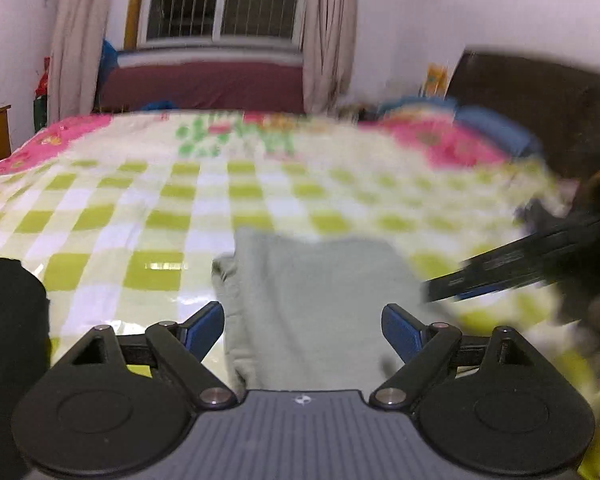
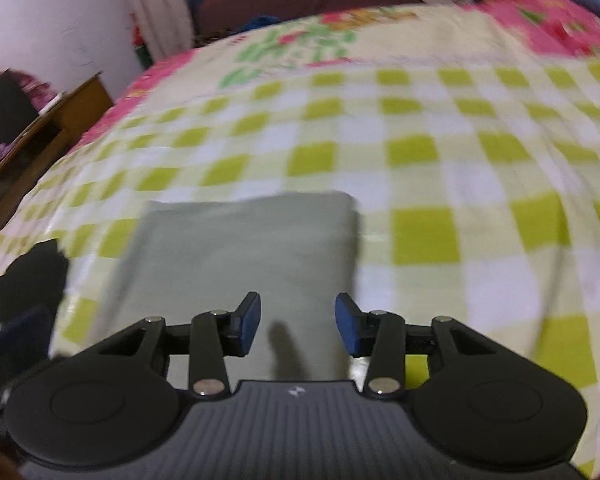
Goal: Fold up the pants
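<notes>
Pants (image 2: 240,256) lie soft and limp under your released right tool (image 2: 298,322); pinch a folded edge, all layers.

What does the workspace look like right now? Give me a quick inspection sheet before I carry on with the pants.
Surface: bed with a green-and-white checked sheet, pink floral border at the far edge.
Job's things: grey-green pants lie folded into a compact rectangle on the sheet.
Clutter: a dark item at the left bed edge; blue fabric near the headboard.
Grippers: left hand-held gripper open above the pants, nothing between its pads; right hand-held gripper open, nothing held.
Cables: nothing seen.
Surroundings: barred window with curtains, maroon sofa, wooden cabinet, dark headboard. Both views are blurred.
</notes>
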A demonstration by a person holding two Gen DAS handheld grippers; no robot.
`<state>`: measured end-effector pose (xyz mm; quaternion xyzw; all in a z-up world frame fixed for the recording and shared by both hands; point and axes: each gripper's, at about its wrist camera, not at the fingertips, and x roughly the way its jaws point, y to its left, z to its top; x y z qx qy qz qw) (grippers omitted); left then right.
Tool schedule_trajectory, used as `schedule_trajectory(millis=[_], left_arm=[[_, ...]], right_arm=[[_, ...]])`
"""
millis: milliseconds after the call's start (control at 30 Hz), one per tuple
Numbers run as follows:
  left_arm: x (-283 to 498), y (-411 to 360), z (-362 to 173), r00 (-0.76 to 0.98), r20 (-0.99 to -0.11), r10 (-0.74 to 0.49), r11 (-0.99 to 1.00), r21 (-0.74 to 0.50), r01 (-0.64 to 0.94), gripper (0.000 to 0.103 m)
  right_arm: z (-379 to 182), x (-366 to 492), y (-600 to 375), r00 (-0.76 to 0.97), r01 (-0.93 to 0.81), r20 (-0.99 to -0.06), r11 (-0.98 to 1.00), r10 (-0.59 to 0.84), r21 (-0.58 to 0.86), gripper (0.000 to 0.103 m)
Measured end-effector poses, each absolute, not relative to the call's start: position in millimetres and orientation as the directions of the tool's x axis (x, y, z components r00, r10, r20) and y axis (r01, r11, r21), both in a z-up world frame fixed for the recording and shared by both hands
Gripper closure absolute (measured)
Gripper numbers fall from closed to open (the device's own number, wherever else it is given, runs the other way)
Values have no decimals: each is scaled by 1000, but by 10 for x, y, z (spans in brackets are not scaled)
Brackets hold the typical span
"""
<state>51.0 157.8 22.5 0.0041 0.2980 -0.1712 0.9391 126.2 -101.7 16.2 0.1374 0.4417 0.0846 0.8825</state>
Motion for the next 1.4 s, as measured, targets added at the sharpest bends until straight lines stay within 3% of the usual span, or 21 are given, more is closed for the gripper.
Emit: schedule_trajectory(millis=[100, 300, 367, 467, 500, 533, 567, 600, 667, 733, 900, 1033, 1200, 1400], left_arm=[[774, 1586, -101, 699, -681, -218, 961, -26, 274, 3], [816, 1712, -55, 655, -698, -289, 951, -132, 280, 3], [885, 1689, -55, 641, -706, -299, 948, -146, 281, 2], [1016, 1613, -180, 621, -722, -306, 949, -181, 257, 1], [996, 1556, -192, 625, -727, -284, 955, -160, 248, 1], [972, 1480, -178, 626, -731, -271, 957, -136, 256, 5], [930, 1414, -151, 624, -732, -274, 954, -126, 271, 10], [886, 1353, -120, 622, -733, -276, 953, -122, 279, 16], [806, 1252, -70, 620, -733, -281, 948, -113, 297, 19], [746, 1151, -43, 602, -738, -304, 940, -129, 317, 25], [616, 811, -24, 561, -739, -373, 911, -178, 371, 27], [564, 458, -108, 525, -753, -396, 894, -186, 408, 27], [424, 24, -130, 501, -759, -416, 856, -141, 498, 25], [408, 82, -171, 526, -729, -438, 863, -176, 474, 18]], right_arm=[[-56, 1348, -1154, 542, -9, -758, 904, 363, 427, 58], [-259, 1444, -1282, 522, -70, -647, 784, 555, 617, 54], [-312, 1480, -1351, 508, -88, -615, 747, 603, 659, 47], [-391, 1530, -1356, 505, -83, -581, 706, 638, 703, 51], [-415, 1545, -1337, 505, -72, -586, 707, 634, 703, 56], [-423, 1549, -1324, 498, -59, -601, 716, 625, 696, 74], [-426, 1549, -1338, 492, -45, -604, 712, 627, 701, 81], [-417, 1529, -1376, 492, -40, -594, 698, 636, 715, 83], [-371, 1466, -1464, 496, -44, -588, 695, 639, 718, 88], [-296, 1354, -1595, 509, -47, -592, 706, 625, 706, 89], [-175, 1150, -1992, 540, -24, -619, 745, 571, 667, 90], [-203, 987, -2265, 550, 26, -667, 789, 502, 614, 89], [-239, 771, -2564, 593, 97, -664, 779, 455, 620, 89], [-291, 664, -2672, 612, 132, -661, 768, 435, 627, 79]])
